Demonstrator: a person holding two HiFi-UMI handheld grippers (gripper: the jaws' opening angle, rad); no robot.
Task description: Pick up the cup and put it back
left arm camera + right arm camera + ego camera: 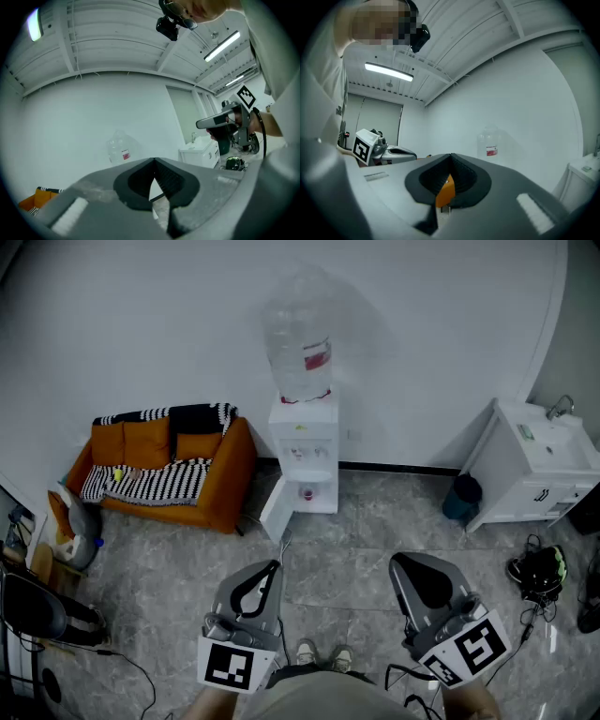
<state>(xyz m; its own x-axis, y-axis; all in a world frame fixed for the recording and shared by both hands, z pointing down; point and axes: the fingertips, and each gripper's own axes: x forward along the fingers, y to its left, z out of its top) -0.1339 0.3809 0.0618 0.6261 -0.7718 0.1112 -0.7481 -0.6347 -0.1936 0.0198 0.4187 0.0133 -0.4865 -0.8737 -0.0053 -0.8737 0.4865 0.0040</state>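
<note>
The left gripper (275, 565) has its jaws pressed together on nothing. The right gripper (396, 563) also has its tips meeting, and the orange sofa (169, 465) shows through the gap behind them. Both are held about level, side by side above the grey floor (375, 521), pointing toward the water dispenser (305, 460). Their rear ends are cut off at the lower edge of the head view. A small reddish cup (307, 493) sits in the dispenser's tap recess, well apart from both grippers and too small to make out clearly.

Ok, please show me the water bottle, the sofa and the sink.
water bottle (298, 343), head view, middle of its clear body
sofa (230, 474), head view, its orange armrest
sink (553, 442), head view, its white top
</note>
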